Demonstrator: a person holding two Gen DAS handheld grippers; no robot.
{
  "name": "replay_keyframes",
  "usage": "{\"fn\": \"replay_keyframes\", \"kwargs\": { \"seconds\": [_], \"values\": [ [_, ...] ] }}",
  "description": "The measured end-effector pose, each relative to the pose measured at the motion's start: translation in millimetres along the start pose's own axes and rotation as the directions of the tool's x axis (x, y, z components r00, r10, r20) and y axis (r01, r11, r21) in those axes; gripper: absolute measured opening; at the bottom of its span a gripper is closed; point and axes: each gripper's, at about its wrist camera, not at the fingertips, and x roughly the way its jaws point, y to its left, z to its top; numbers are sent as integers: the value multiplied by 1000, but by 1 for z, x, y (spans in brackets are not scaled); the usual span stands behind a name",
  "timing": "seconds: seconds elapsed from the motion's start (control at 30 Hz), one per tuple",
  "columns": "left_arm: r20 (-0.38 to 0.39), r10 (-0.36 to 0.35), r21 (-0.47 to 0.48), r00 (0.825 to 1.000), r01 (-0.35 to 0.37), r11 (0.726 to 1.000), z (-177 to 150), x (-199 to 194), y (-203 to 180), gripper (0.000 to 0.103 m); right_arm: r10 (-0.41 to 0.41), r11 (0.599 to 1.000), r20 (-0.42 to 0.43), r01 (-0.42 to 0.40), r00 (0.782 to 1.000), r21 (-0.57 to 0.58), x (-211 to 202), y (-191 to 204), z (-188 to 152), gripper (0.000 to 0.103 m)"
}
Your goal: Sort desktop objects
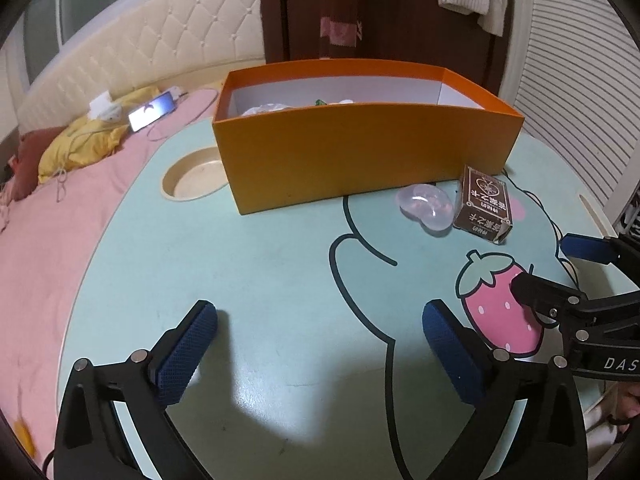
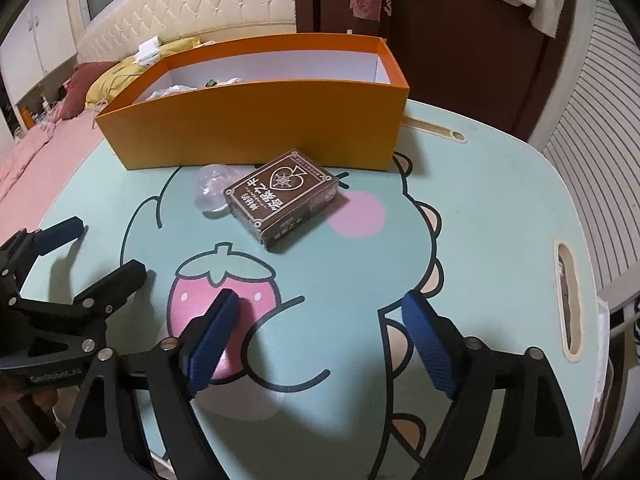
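Observation:
An orange box (image 1: 360, 156) stands at the back of the light-blue cartoon table (image 1: 260, 264), with a few items inside, mostly hidden. In front of it lie a brown card box (image 1: 484, 208) and a clear plastic piece (image 1: 426, 206). They also show in the right wrist view: the card box (image 2: 284, 202), the plastic piece (image 2: 212, 190), the orange box (image 2: 260, 120). My left gripper (image 1: 320, 320) is open and empty over the table's near side. My right gripper (image 2: 320, 312) is open and empty, short of the card box.
A round cup recess (image 1: 192, 174) sits in the table left of the orange box. A slot handle (image 2: 570, 304) is cut in the table's right edge. A pink bed (image 1: 52, 220) with a phone (image 1: 154, 112) lies to the left. A dark door (image 2: 460, 40) stands behind.

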Motion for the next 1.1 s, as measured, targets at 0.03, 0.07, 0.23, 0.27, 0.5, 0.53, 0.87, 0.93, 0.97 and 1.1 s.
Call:
{"fn": "replay_keyframes", "kwargs": {
  "seconds": [0.03,0.07,0.23,0.27,0.5,0.53,0.87,0.93,0.97,1.1],
  "values": [
    [0,0,0,1000,0,1000,0,0,0,102,-2,1000,3,2,1000,3,1,-1,0,90],
    [2,0,1,1000,0,1000,0,0,-1,102,-4,1000,4,4,1000,7,2,-2,0,93],
    [5,-2,1,1000,2,1000,-1,0,0,102,-10,1000,1,10,1000,17,5,-6,1,102],
    [5,-2,1,1000,2,1000,-1,0,0,102,-10,1000,1,10,1000,17,5,-6,1,102],
    [6,-2,1,1000,2,1000,-2,1,-1,102,-12,1000,2,12,1000,18,3,-4,1,102],
    [6,-2,1,1000,2,1000,-2,1,-1,102,-12,1000,1,11,1000,18,4,-4,1,102],
    [5,-11,10,1000,11,1000,-3,-2,7,102,-10,1000,4,10,1000,16,5,-3,0,102],
    [6,-11,10,1000,11,1000,-3,-2,7,102,-6,1000,5,6,1000,11,6,-3,1,102],
    [7,-11,11,1000,11,1000,-3,-2,7,102,-4,1000,6,4,1000,8,6,-3,2,102],
    [8,-12,10,1000,12,1000,-4,-2,8,102,4,1000,1,-4,1000,-7,11,-3,10,102]
  ]
}}
